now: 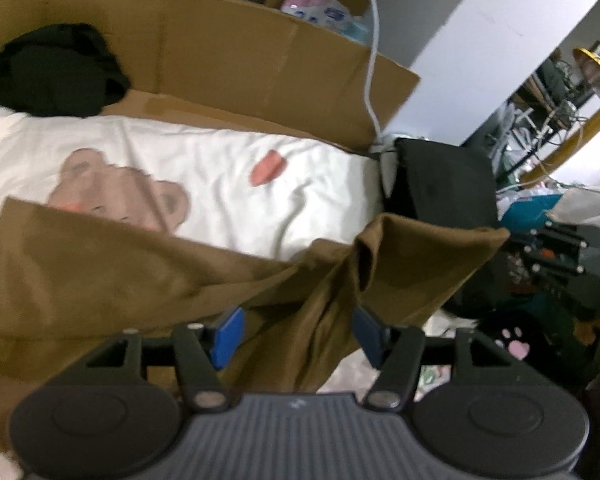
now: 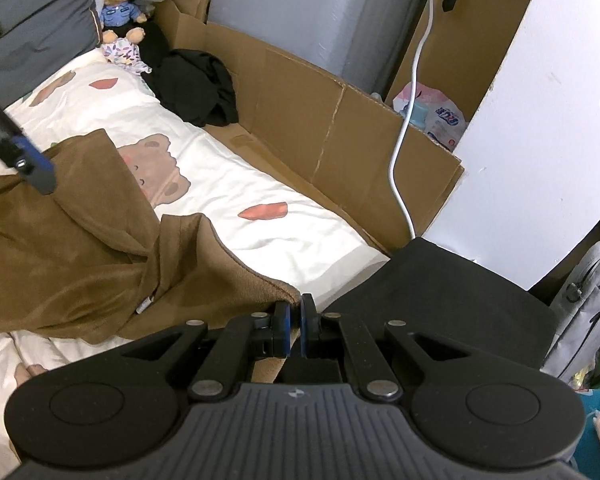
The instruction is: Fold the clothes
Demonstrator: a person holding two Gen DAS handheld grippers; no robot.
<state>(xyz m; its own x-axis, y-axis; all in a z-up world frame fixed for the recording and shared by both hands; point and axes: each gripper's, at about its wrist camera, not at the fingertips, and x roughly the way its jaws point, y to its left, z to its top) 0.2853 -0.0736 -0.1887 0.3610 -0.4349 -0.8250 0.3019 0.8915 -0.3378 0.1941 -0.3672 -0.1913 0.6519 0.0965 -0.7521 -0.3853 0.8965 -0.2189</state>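
Left wrist view: the left gripper (image 1: pixel 296 334) has its two blue pads set well apart, and a ridge of the brown garment (image 1: pixel 112 268) runs up between them without either pad pressing on it. The cloth spreads away to the left of the fingers over the white bedsheet (image 1: pixel 204 168), covering the lower part of a printed bear (image 1: pixel 112 188). Beyond the right finger a corner of the garment is lifted toward a black cushion (image 1: pixel 444 184). Far ahead and left of the fingers lies a black garment (image 1: pixel 56 68) against a cardboard wall (image 1: pixel 240 56), and a white cable (image 1: pixel 370 52) hangs down ahead of the right finger.

Right wrist view: the right gripper (image 2: pixel 295 320) has its pads drawn together with only a sliver between them, pinching the stitched hem of the brown garment (image 2: pixel 80 260) right at the fingertips. The rest of the cloth lies in loose folds to the left of the fingers on the bedsheet (image 2: pixel 260 248). At the far left edge, one finger of the left gripper (image 2: pixel 28 160) hovers over the garment's raised fold. Just right of the fingers sits the black cushion (image 2: pixel 440 300). Far ahead and left are the black garment (image 2: pixel 196 84) and a teddy bear (image 2: pixel 122 8) in a blue shirt; the cardboard wall (image 2: pixel 320 120) and the cable (image 2: pixel 408 128) stand ahead to the right
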